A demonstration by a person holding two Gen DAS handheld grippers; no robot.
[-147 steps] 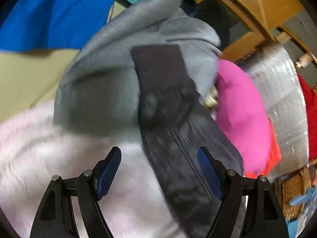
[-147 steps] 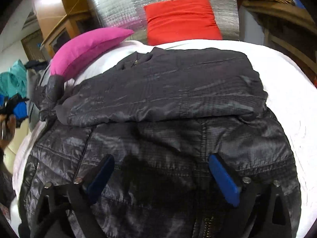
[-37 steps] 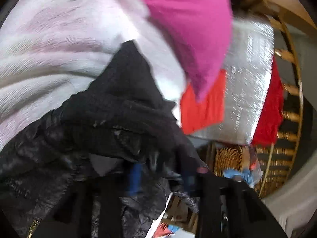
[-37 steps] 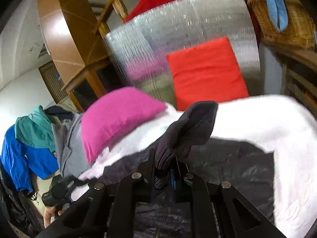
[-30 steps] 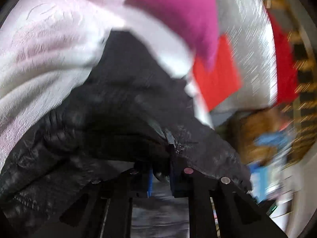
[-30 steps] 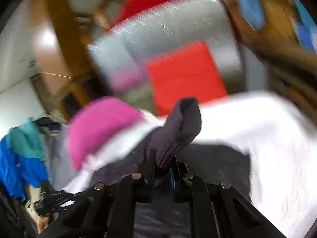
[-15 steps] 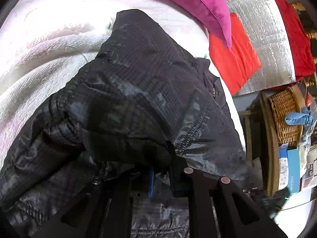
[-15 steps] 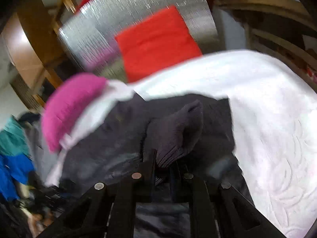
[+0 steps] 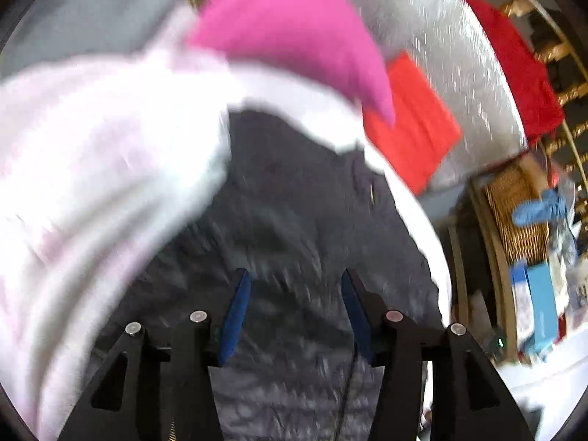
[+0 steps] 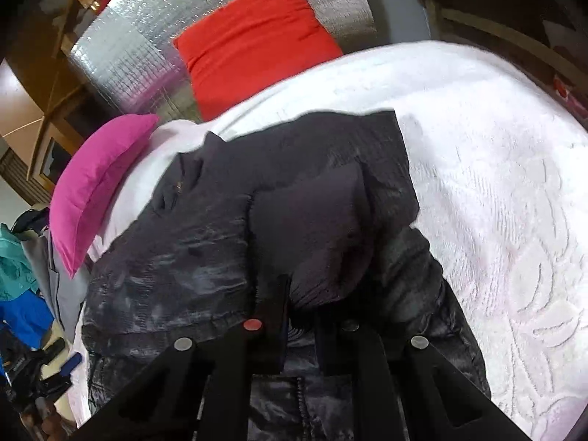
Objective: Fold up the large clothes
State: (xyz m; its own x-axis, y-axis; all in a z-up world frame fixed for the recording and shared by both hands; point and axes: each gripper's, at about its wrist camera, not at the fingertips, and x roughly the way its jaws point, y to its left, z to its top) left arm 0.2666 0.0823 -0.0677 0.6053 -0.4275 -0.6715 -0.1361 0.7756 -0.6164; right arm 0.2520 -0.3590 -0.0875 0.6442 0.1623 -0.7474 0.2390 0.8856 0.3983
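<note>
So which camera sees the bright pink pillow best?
The right wrist view: the bright pink pillow is sharp and whole there, lying at the white bedspread's edge beside the black puffy jacket. The left wrist view shows it large but motion-blurred.

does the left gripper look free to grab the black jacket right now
Probably yes. The left gripper is open and empty right over the black jacket, with nothing between its jaws and the fabric. The view is blurred, though.
</note>
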